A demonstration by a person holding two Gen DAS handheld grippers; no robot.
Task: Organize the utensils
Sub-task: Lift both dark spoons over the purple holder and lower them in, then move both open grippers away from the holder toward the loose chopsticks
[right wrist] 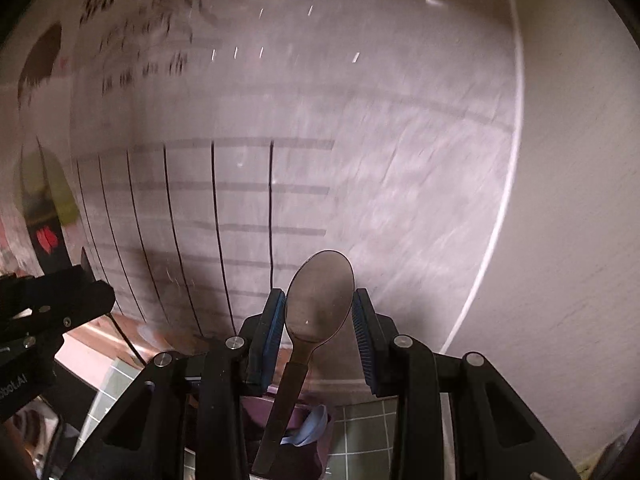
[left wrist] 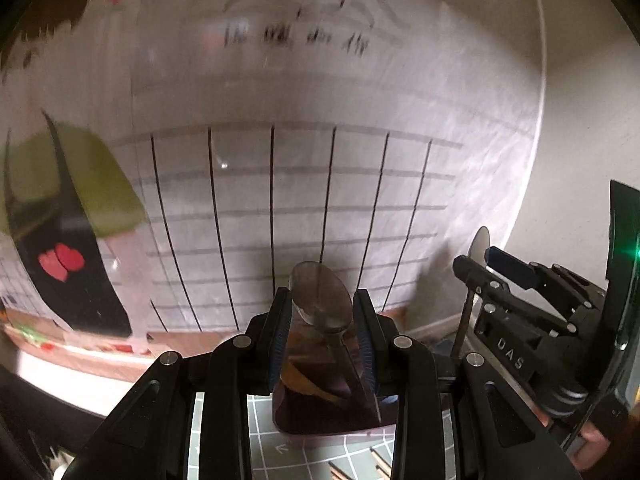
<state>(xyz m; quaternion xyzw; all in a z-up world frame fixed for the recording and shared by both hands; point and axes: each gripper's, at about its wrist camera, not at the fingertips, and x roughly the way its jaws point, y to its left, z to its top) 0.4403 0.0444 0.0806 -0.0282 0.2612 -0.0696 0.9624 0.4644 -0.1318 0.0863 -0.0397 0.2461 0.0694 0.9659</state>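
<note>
The left gripper (left wrist: 320, 312), seen in its own wrist view, holds a spoon (left wrist: 320, 300) between its blue pads (left wrist: 280, 332), bowl upright and pointing away from the camera. Beneath the bowl a dark purple container (left wrist: 328, 396) sits between the fingers; whether the pads touch it cannot be told. A green gridded mat (left wrist: 264, 440) covers the worktop below. At right, the right gripper (left wrist: 472, 268) holds a second spoon (left wrist: 479, 245), seen edge-on, its handle running down. A white poster (left wrist: 300, 200) with ruled lines fills the far wall.

In the right wrist view, the right gripper (right wrist: 319, 312) grasps the second spoon (right wrist: 319, 300), handle running down between the fingers toward the camera; the bowl stands upright between the blue pads (right wrist: 276, 324). Below the handle lies the purple container (right wrist: 304, 420) with something light blue in it, on the green mat (right wrist: 360, 436). The left gripper (right wrist: 60, 300) shows at the left edge. The ruled poster (right wrist: 240, 200) is behind.
</note>
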